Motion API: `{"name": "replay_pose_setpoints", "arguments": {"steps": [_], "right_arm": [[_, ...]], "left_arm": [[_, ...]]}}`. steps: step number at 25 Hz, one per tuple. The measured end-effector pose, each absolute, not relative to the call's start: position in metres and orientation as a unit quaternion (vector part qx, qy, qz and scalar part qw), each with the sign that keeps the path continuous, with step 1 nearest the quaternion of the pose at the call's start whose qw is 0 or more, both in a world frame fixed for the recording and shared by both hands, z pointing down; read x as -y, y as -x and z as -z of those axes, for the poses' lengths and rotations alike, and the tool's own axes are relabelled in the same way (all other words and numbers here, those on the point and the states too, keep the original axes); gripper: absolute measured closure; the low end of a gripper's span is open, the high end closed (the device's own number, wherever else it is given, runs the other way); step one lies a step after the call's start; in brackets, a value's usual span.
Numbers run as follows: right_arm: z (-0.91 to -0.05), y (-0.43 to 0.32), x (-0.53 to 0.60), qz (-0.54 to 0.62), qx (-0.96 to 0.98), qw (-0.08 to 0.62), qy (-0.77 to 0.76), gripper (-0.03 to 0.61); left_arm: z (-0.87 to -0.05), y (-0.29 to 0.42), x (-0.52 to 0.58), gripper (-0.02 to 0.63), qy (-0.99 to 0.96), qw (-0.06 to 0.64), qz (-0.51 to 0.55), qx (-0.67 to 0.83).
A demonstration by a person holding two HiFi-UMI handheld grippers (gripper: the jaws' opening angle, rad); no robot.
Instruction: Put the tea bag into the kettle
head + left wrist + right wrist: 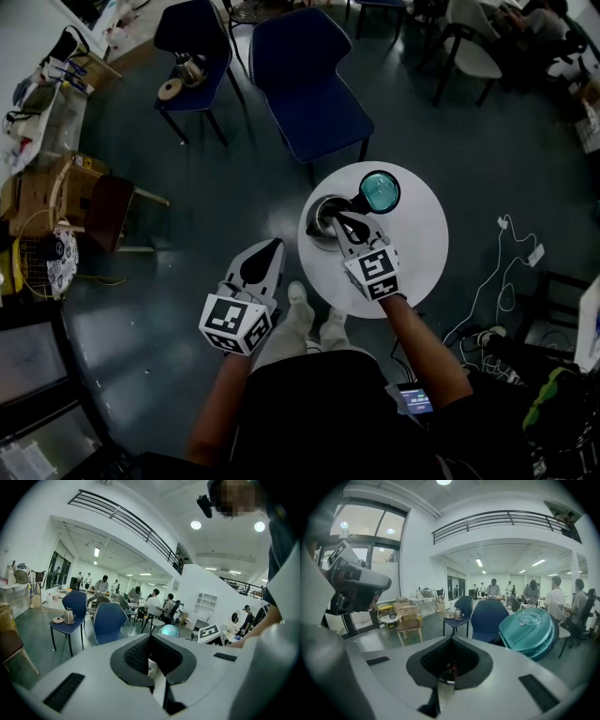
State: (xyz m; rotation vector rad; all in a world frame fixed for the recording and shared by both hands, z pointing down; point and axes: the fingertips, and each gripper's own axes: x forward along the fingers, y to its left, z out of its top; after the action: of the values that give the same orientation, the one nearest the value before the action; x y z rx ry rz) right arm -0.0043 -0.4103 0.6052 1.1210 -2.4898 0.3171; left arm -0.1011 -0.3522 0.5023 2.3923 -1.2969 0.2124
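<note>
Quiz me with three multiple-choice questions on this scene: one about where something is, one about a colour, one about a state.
1. The open kettle stands: A on the floor; B on the round white table; C on a blue chair.
2. Its lid is: A red; B teal; C yellow.
3. The right tool's jaws are: A wide apart; B clamped on the lid; C shut on the tea bag.
Answers: B, the head view shows the kettle on the table; B, the raised lid shows teal; C, the jaws meet on a thin red-marked piece.
</note>
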Motion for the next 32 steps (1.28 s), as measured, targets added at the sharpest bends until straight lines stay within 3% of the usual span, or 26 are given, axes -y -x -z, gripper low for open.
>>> {"name": "replay_pose_setpoints", "arguments": {"steps": [13, 23, 32], "right_arm": [[-0.624, 0.001, 0.407, -0.096, 0.877, 0.261, -0.392, 0.558], [-0.597, 0.004, 0.405, -0.093, 0.89, 0.214, -0.391, 0.558], [-0.525, -0.01, 0.394, -0.087, 0.904, 0.132, -0.397, 0.558]], "left_arm": [[-0.504, 0.1, 0.351, 0.598, -0.856, 0.209, -0.074, 0.467], [-0.503, 0.098, 0.35, 0.598, -0.858, 0.206, -0.073, 0.466], [-0.492, 0.082, 0.341, 0.598, -0.861, 0.192, -0.071, 0.465]]}}
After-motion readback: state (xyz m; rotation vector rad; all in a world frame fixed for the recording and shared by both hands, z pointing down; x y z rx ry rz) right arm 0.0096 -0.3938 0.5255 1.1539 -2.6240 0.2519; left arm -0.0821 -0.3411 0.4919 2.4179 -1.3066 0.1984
